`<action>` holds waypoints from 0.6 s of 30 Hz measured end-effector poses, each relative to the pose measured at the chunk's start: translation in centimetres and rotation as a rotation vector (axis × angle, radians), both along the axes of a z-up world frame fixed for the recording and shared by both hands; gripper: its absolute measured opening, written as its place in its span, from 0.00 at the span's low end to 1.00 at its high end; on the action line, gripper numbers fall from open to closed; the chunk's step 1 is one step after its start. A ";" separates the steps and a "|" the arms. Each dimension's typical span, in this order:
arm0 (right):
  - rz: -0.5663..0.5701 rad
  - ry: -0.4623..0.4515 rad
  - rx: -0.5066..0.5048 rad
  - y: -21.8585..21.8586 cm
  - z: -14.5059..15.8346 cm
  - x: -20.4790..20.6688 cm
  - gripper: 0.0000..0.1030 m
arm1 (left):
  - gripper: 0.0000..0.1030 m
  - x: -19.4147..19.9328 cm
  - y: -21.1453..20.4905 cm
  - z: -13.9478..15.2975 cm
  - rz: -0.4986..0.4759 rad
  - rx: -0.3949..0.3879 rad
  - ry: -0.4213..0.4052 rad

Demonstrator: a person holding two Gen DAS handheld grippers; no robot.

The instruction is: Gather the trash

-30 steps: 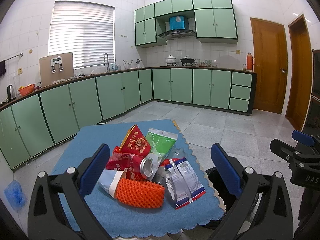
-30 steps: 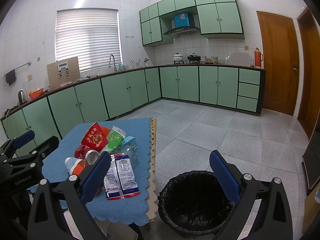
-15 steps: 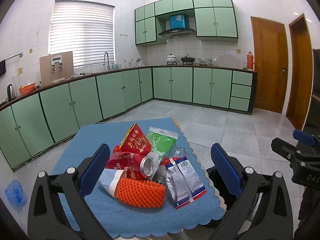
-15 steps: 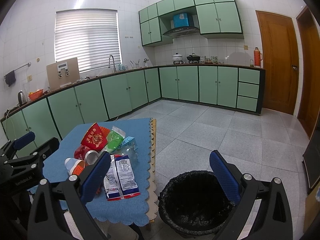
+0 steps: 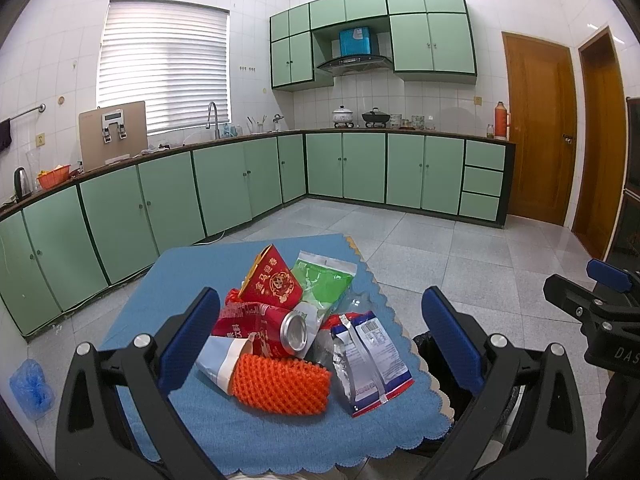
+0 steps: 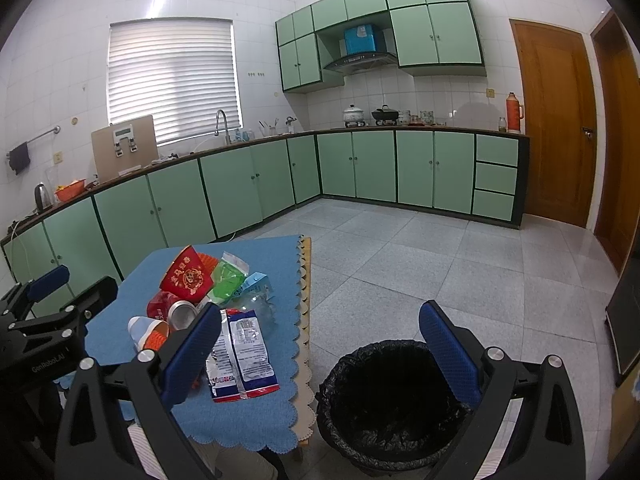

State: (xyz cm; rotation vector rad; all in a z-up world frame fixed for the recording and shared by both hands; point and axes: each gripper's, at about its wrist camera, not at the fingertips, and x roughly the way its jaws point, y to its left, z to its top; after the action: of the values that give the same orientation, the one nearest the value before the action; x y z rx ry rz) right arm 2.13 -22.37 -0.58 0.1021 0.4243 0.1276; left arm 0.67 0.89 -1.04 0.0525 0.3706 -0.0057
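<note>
Left gripper (image 5: 320,334) and right gripper (image 6: 320,346): both spread wide, empty. Only the right wrist view showed the round black-lined trash bin (image 6: 394,402) fully. Crumpled red aluminium can (image 5: 268,332) and orange foam mesh sleeve (image 5: 280,384) lay on the scalloped blue tablecloth (image 5: 188,272).

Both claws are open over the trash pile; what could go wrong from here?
1. The red can lies on its side among loose wrappers; a grab there may roll it off the blue cloth.
2. The silver snack bag lies near the table edge and may slip down beside the bin.
</note>
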 end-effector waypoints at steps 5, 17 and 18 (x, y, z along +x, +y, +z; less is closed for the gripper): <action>-0.001 -0.001 0.000 -0.1 0.0 0.0 0.94 | 0.95 0.1 0.1 -0.2 0.002 -0.001 0.002; 0.000 0.004 -0.002 0.0 0.0 0.3 0.94 | 0.95 0.2 0.2 -0.6 0.004 0.000 0.006; 0.001 0.005 -0.002 0.0 0.1 0.2 0.94 | 0.95 0.3 0.3 -0.7 0.005 0.000 0.007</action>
State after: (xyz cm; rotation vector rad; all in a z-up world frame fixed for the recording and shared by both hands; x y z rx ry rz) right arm 2.37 -22.38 -0.49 0.1006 0.4291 0.1276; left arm 0.92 1.17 -1.70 0.0516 0.3772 -0.0007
